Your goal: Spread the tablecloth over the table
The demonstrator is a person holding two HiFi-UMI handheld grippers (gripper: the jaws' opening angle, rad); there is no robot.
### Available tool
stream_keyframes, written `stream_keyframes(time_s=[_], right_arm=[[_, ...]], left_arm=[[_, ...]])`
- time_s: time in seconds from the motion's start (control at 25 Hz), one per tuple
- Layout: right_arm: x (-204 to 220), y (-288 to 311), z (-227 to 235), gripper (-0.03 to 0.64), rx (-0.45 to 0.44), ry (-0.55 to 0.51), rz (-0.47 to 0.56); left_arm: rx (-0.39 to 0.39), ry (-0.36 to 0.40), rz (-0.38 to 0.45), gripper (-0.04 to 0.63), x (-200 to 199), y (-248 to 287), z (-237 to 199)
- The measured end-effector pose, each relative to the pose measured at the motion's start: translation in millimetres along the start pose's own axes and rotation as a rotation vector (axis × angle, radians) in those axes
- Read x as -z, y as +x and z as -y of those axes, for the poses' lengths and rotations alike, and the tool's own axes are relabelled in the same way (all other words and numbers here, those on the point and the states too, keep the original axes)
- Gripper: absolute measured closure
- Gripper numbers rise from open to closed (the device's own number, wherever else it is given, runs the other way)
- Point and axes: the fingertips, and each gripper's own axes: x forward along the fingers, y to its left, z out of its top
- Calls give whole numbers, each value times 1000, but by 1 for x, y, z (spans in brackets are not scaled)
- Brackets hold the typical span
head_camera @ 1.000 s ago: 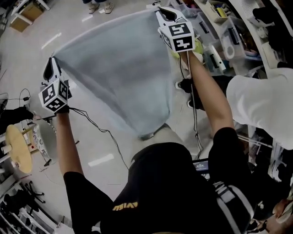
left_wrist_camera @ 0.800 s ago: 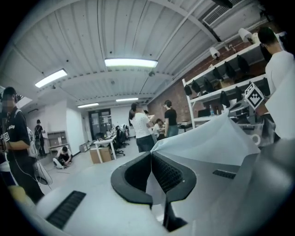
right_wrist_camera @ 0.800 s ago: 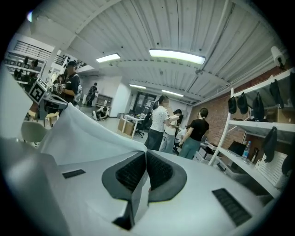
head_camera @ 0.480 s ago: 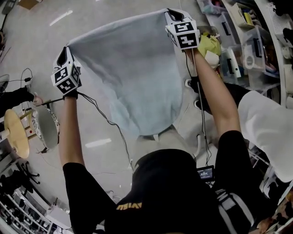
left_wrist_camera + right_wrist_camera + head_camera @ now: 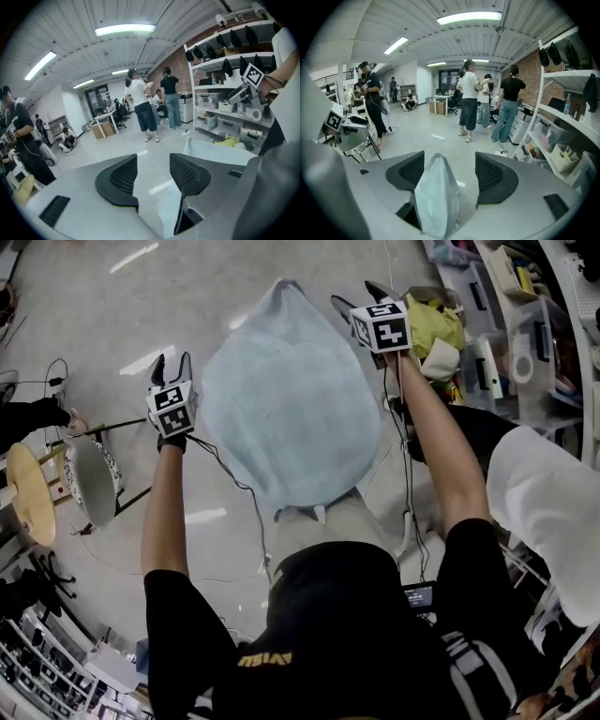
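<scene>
Head view shows the left tool (image 5: 172, 362) and the right tool (image 5: 356, 298) held out ahead of the person on bare forearms, with the pale blue-grey tablecloth (image 5: 286, 409) hanging in the air between them. The cloth bulges into a rounded shape. Its left edge lies just beside the left tool without touching it, and its upper right edge runs up close to the right tool's jaws.

Left gripper view has the two dark ribbed jaws standing apart, having just been opening, with only bare floor between the pads. A strip of the tablecloth shows off to the right of that tool, beyond its right jaw. It grips nothing.

Right gripper view has the jaws spread very wide, also just opened. A peaked corner of the tablecloth stands between them, leaning against the left jaw and well clear of the right one. The pads do not press on it.

A black cable (image 5: 225, 479) trails back from the left tool towards the person. Shelves (image 5: 506, 343) with bins stand to the right of the right tool, and a yellow-green rag (image 5: 433, 322) lies just beside that tool. Several people (image 5: 469, 98) stand on the floor ahead of both tools.
</scene>
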Motion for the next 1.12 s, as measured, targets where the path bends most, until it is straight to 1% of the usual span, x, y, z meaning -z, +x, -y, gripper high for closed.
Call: stream_keyframes(time_s=[0.2, 0.32, 0.4, 0.48, 0.56, 0.64, 0.72, 0.8, 0.84, 0.92, 1.04, 1.12], right_arm=[[21, -25, -2, 290, 25, 24, 6], [52, -45, -12, 293, 31, 39, -17], [88, -61, -17, 295, 35, 61, -56], [134, -79, -22, 297, 43, 80, -110], [182, -101, -34, 302, 48, 108, -165], [221, -132, -56, 328, 40, 165, -200], [244, -170, -87, 377, 35, 236, -188], [248, -212, -119, 450, 40, 299, -131], [245, -233, -135, 477, 41, 317, -95], [231, -269, -166, 524, 44, 309, -22], [205, -313, -203, 617, 45, 243, 71], [192, -338, -222, 617, 23, 228, 121]], left_arm=[[45, -34, -19, 370, 38, -31, 29], [75, -40, -37, 370, 70, -63, 46], [92, -37, -71, 370, 99, -82, 61], [105, -49, -119, 370, 131, -99, 77], [113, -84, -165, 373, 161, -118, 92], [127, -128, -179, 376, 180, -144, 109], [160, -159, -151, 388, 187, -176, 127], [210, -173, -92, 419, 182, -210, 147], [234, -177, -55, 436, 177, -227, 157], [270, -178, 25, 482, 165, -259, 172], [318, -160, 134, 538, 143, -302, 195], [351, -141, 216, 566, 122, -331, 213]])
